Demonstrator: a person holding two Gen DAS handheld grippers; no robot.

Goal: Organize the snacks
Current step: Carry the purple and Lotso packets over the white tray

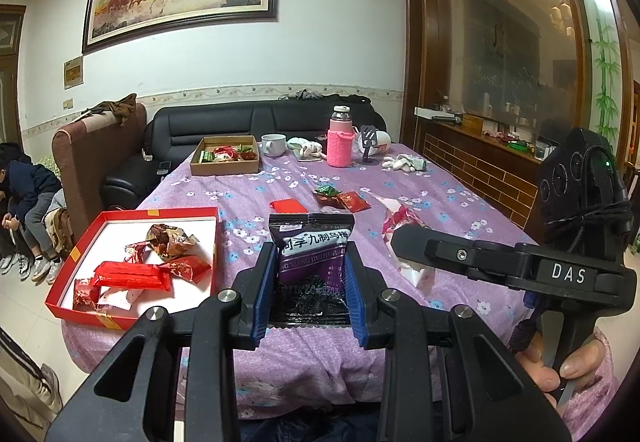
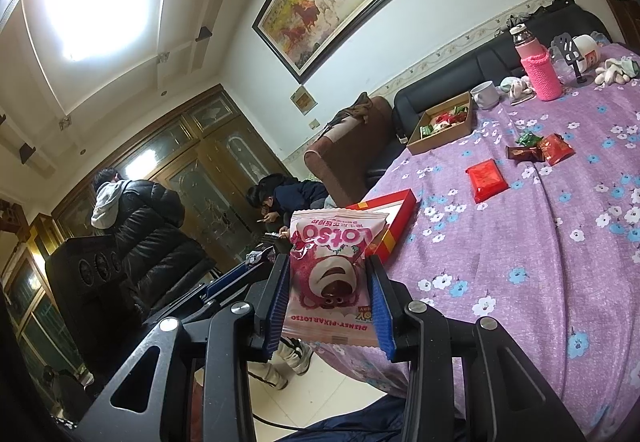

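Observation:
My left gripper [image 1: 311,248] is shut on a black and purple plum snack packet [image 1: 311,242], held above the near edge of the table. My right gripper [image 2: 330,260] is shut on a pink Lotso snack packet [image 2: 330,274], held off the table's left side; in the left wrist view that packet [image 1: 400,226] shows at the right gripper's tip. A red box [image 1: 80,242] with several red and gold snacks stands at the near left and also shows in the right wrist view [image 2: 394,224]. A brown box [image 1: 224,166] of snacks stands at the far left.
Loose snacks lie mid-table: a red packet [image 1: 288,206] and a small cluster [image 1: 340,198]. A white mug [image 1: 273,144], a pink-sleeved bottle [image 1: 340,142], a phone stand and gloves stand at the back. People are at the left of the purple cloth-covered table [image 1: 460,202].

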